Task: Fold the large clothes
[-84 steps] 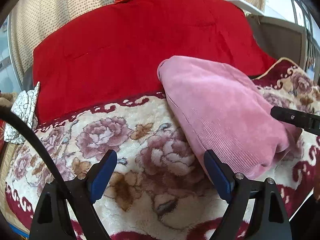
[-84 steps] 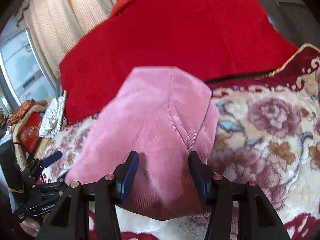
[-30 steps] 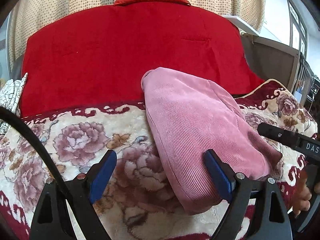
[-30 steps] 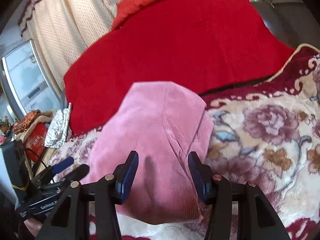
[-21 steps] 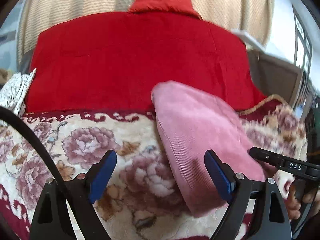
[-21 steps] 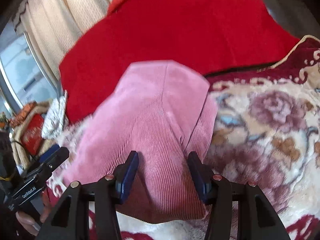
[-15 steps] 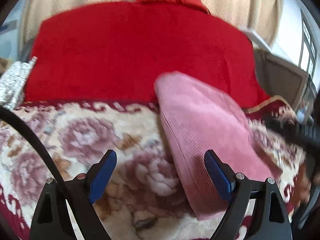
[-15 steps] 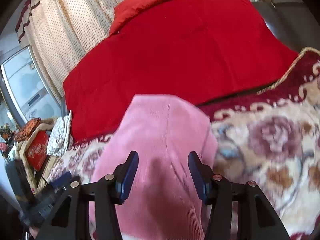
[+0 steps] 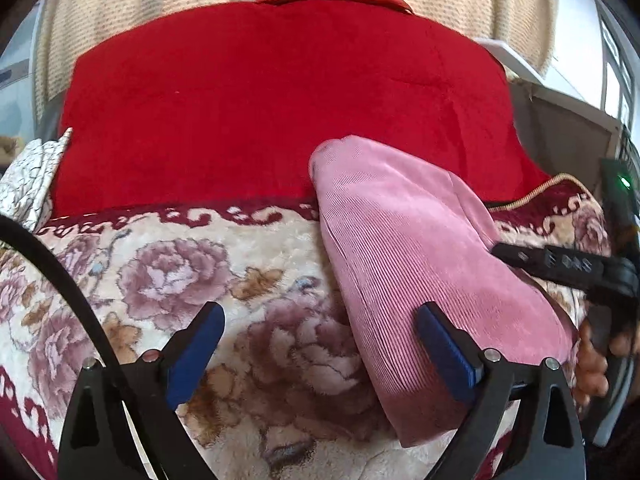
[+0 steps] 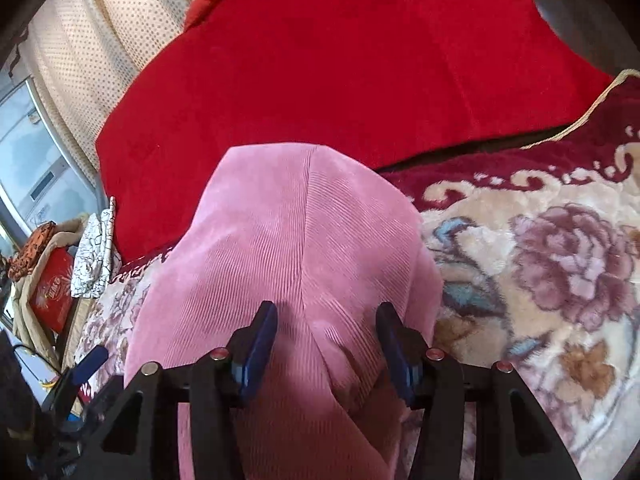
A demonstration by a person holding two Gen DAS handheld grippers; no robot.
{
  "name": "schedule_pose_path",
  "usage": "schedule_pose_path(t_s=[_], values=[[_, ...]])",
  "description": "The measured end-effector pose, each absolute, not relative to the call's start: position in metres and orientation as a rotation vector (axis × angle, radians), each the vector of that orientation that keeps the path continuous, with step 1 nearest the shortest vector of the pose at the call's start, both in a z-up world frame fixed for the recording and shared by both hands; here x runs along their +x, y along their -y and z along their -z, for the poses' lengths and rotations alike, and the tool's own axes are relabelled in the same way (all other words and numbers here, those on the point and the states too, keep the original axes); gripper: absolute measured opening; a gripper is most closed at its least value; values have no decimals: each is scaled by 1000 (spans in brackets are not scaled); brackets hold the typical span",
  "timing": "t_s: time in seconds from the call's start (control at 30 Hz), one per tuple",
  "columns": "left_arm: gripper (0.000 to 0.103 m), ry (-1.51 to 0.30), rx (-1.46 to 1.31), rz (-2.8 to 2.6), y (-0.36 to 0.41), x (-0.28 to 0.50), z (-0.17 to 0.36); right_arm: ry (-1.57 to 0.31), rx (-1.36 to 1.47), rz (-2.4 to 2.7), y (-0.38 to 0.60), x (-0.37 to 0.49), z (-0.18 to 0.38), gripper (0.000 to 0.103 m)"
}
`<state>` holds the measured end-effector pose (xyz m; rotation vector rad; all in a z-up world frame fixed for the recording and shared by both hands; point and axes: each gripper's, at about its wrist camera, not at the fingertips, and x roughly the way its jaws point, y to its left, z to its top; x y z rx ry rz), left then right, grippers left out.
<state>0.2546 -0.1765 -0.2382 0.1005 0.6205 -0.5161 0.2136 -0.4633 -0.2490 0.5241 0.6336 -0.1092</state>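
Plush cream floral blanket with maroon border [image 9: 132,240] carries a smooth red quilt [image 9: 280,112] and, overlapping its edge, the folded pink ribbed corduroy garment [image 10: 288,248]. Left gripper [image 9: 320,348] is opening, empty, beside the garment; right gripper [image 10: 326,340] hovers half-spread above it.

Pink garment [image 9: 404,256]: ribbed corduroy cloth, fine parallel cords, soft matt nap with a faint sheen where light strikes. Floral blanket [image 9: 168,264]: deep plush pile, fuzzy, cream and maroon (fibres clumped in places). Red quilt [image 9: 280,100]: smooth woven cloth, matt, lightly creased. Curtain [image 10: 100,32]: thin dotted fabric, cream, loosely textured. Left gripper [image 9: 320,352]: black matt hard plastic frame, blue rubbery pads, small bright metal screw heads. Right gripper [image 10: 326,340]: same build. Crackle-print cloth [image 10: 94,256] at the blanket's left edge: thin, crumpled.
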Motion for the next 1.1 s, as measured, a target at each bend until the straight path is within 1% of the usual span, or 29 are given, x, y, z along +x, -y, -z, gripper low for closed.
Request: schedule_pose_path(t_s=[0.13, 0.2, 0.27, 0.33, 0.4, 0.7, 0.77, 0.83, 0.87, 0.9, 0.93, 1.0, 1.1], values=[[97, -539, 65, 498, 166, 248, 226, -545, 519, 111, 465, 185, 232, 56], [97, -587, 100, 498, 170, 253, 234, -517, 528, 97, 465, 177, 227, 56], [97, -662, 161, 506, 180, 260, 248, -558, 533, 87, 463, 178, 235, 56], [97, -664, 116, 516, 177, 261, 247, -656, 534, 82, 458, 186, 252, 56], [97, -659, 138, 514, 177, 261, 246, -687, 547, 84, 455, 192, 261, 56], [97, -622, 111, 491, 168, 259, 237, -462, 489, 101, 442, 150, 229, 56], [97, -611, 94, 490, 165, 258, 234, -447, 458, 102, 437, 147, 225, 56], [97, -627, 116, 502, 170, 258, 237, -513, 437, 84, 430, 156, 232, 56], [97, -647, 143, 519, 175, 258, 242, -609, 436, 61, 427, 170, 245, 56], [97, -656, 177, 525, 181, 256, 246, -665, 443, 62, 427, 177, 254, 56], [97, -621, 192, 510, 183, 251, 245, -689, 456, 68, 427, 181, 261, 58], [97, -577, 227, 494, 185, 245, 241, -678, 485, 62, 432, 180, 258, 59], [97, -594, 212, 505, 182, 247, 242, -669, 512, 66, 439, 179, 258, 59]])
